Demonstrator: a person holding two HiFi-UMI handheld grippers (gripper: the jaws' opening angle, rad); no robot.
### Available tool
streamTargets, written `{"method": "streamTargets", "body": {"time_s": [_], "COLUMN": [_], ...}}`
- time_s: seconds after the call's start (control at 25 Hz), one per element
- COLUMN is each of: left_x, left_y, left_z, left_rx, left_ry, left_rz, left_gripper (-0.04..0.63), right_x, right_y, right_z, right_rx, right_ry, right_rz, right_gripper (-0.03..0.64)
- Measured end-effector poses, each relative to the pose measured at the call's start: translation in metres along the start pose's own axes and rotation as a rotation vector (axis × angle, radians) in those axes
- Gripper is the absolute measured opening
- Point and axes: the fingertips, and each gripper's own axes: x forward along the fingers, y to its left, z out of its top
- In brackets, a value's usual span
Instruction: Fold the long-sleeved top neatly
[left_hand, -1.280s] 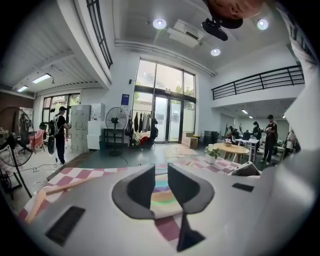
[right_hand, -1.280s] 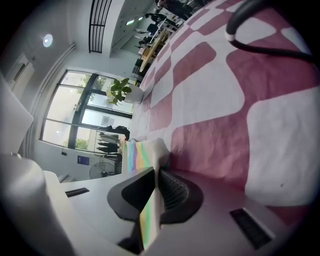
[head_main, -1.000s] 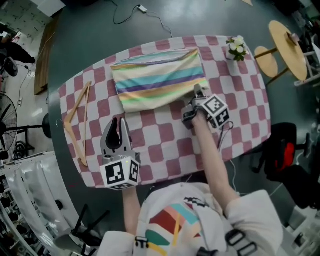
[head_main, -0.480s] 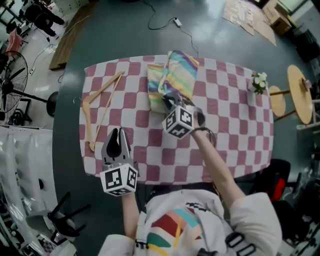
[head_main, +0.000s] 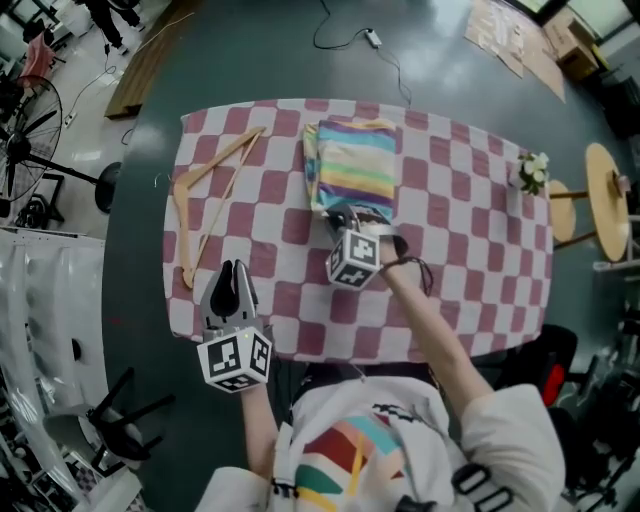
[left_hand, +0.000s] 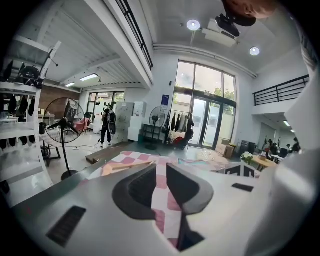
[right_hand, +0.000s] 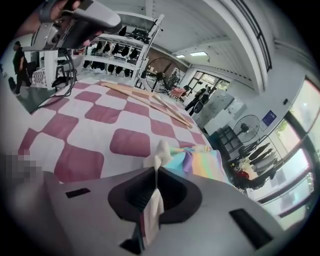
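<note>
**One camera overhead, two low along the jaws**

The head view looks steeply down from above the person onto the whole checked table (head_main: 460, 250), from far enough off to take in floor on every side. The left gripper view rides on the left gripper (head_main: 233, 274) at the table's near edge. It faces almost level across the tabletop toward tall glass doors (left_hand: 205, 112). The right gripper view rides on the right gripper (head_main: 345, 215), low and close over the cloth, looking along the table toward white shelving (right_hand: 115, 52). All three share the checked surface and the wooden hanger (head_main: 205, 195). The head and right gripper views also share the striped top (head_main: 355, 170).
</note>
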Motion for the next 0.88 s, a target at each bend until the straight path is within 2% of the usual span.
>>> {"method": "streamTargets", "body": {"time_s": [0.2,0.36,0.56,0.72,0.88], "left_x": [0.009,0.014,0.014,0.015,0.016], "left_y": [-0.019,-0.037,-0.049,-0.055,-0.063], "left_z": [0.009,0.015,0.016,0.02,0.034], "left_rx": [0.03,0.042,0.051,0.061,0.081], "left_ry": [-0.015,-0.023,-0.022,-0.029,-0.064], "left_rz": [-0.046,-0.083,-0.11,-0.124,-0.147], "left_gripper": [0.064,0.064,0.064,0.064,0.064], "right_x": [0.002,0.0,-0.011,-0.028,-0.051], "right_y": [0.011,0.023,0.028,0.043,0.02], "right_z": [-0.001,-0.001,0.003,0.017,0.037], "right_rx": [-0.004,0.015,0.071,0.105,0.173], "right_ry": [-0.001,-0.013,-0.046,-0.097,-0.181], "right_rz": [-0.074,-0.098,-0.064,0.049,-0.001], "right_gripper": [0.017,0.017,0.017,0.017,0.017]}}
